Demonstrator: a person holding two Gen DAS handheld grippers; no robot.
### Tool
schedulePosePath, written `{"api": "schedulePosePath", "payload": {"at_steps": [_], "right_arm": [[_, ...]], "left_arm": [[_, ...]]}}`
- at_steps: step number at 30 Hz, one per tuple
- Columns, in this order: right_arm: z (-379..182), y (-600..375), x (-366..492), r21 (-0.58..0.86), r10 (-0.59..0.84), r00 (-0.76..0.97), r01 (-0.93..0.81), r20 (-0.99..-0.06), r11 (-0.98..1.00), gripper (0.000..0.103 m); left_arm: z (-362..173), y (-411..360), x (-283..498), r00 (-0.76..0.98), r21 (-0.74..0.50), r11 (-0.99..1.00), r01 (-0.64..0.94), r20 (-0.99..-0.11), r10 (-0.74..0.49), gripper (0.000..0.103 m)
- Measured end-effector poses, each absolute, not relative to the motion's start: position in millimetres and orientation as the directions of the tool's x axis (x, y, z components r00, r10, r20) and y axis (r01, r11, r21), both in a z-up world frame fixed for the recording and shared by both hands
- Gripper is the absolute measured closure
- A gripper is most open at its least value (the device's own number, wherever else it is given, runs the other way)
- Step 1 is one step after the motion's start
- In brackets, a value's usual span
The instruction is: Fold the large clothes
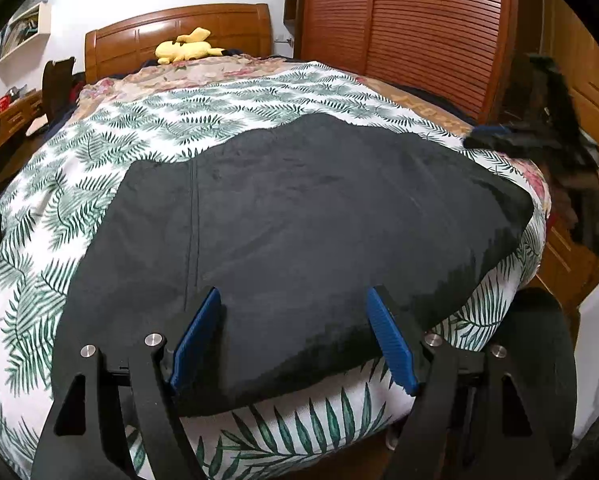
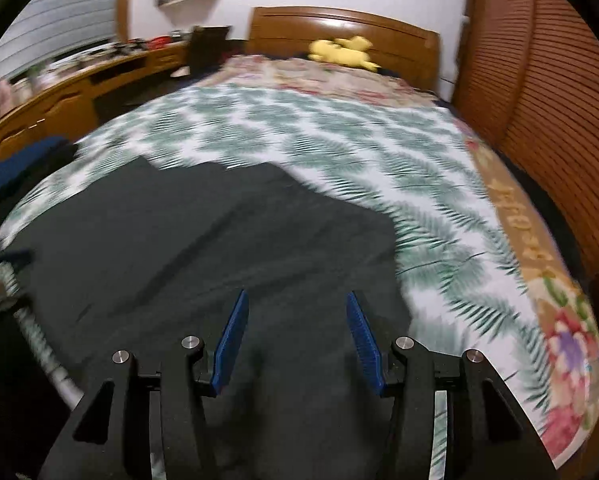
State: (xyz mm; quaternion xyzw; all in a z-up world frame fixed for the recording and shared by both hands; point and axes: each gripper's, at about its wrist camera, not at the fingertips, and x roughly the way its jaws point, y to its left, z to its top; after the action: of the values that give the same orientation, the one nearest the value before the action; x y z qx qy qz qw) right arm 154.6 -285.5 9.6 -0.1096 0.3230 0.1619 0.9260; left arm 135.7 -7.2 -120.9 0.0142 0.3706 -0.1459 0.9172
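Note:
A large black garment (image 1: 299, 216) lies folded flat on the leaf-print bedspread (image 1: 99, 168) near the foot of the bed. My left gripper (image 1: 295, 300) is open and empty, its blue pads (image 1: 197, 336) hovering just above the garment's near edge. My right gripper (image 2: 297, 300) is open and empty over the garment's near right part (image 2: 203, 248); this view is motion-blurred. The right gripper also shows blurred at the bed's right edge in the left wrist view (image 1: 539, 140).
A yellow plush toy (image 1: 187, 50) lies by the wooden headboard (image 1: 179, 28). A slatted wooden wardrobe (image 1: 411, 32) stands right of the bed. A wooden desk (image 2: 59, 88) with clutter runs along the left. A floral blanket (image 2: 559, 320) covers the bed's right edge.

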Motion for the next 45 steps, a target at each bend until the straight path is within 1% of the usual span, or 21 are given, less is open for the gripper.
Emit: {"api": "schedulePosePath", "payload": {"at_steps": [4, 9, 10, 15, 21, 25, 29, 32, 35, 36, 38, 40, 45], "right_arm": [[-11, -275, 126, -0.042, 0.306, 0.699, -0.433, -0.646, 0.901, 0.05], [-67, -274, 130, -0.048, 0.254, 0.649, -0.409, -0.717, 0.911, 0.05], [-71, -274, 130, -0.059, 0.25, 0.657, -0.41, -0.711, 0.91, 0.05], [-71, -279, 129, -0.045, 0.252, 0.666, -0.395, -0.702, 0.918, 0.05], [-51, -284, 105, -0.012, 0.275, 0.682, -0.384, -0.678, 0.923, 0.05], [-42, -302, 87, -0.025, 0.254, 0.717, -0.354, -0.649, 0.935, 0.05], [-40, -322, 74, -0.051, 0.203, 0.75, -0.301, -0.63, 0.952, 0.05], [-41, -332, 69, -0.072, 0.164, 0.765, -0.264, -0.623, 0.962, 0.05], [-48, -343, 73, -0.042, 0.151, 0.757, -0.229, -0.636, 0.972, 0.05], [-49, -344, 77, -0.036, 0.145, 0.755, -0.218, -0.639, 0.975, 0.049], [-51, -346, 78, -0.027, 0.137, 0.754, -0.201, -0.643, 0.979, 0.043], [-53, -347, 81, -0.015, 0.134, 0.751, -0.188, -0.647, 0.982, 0.035], [-63, -352, 92, 0.036, 0.144, 0.718, -0.163, -0.681, 0.986, 0.026]], "left_arm": [[-129, -4, 135, 0.671, -0.098, 0.959, 0.265, -0.696, -0.257, 0.027], [-133, -4, 133, 0.667, -0.104, 0.961, 0.257, -0.701, -0.254, 0.027], [-133, -5, 132, 0.666, -0.099, 0.961, 0.257, -0.703, -0.25, 0.027], [-123, -10, 132, 0.682, -0.086, 0.964, 0.253, -0.691, -0.241, 0.027], [-106, -35, 134, 0.697, -0.073, 0.949, 0.306, -0.662, -0.275, 0.027], [-103, -54, 141, 0.688, -0.061, 0.937, 0.343, -0.663, -0.295, 0.027], [-108, -73, 145, 0.67, -0.051, 0.925, 0.377, -0.674, -0.31, 0.027], [-117, -81, 146, 0.652, -0.019, 0.921, 0.388, -0.7, -0.29, 0.027], [-125, -83, 147, 0.64, -0.006, 0.921, 0.39, -0.717, -0.276, 0.027], [-126, -82, 149, 0.637, -0.011, 0.921, 0.389, -0.719, -0.277, 0.027], [-128, -79, 150, 0.631, -0.023, 0.923, 0.384, -0.724, -0.28, 0.027], [-130, -78, 151, 0.63, -0.019, 0.925, 0.38, -0.727, -0.274, 0.027], [-134, -83, 151, 0.632, -0.013, 0.925, 0.379, -0.727, -0.269, 0.027]]}}
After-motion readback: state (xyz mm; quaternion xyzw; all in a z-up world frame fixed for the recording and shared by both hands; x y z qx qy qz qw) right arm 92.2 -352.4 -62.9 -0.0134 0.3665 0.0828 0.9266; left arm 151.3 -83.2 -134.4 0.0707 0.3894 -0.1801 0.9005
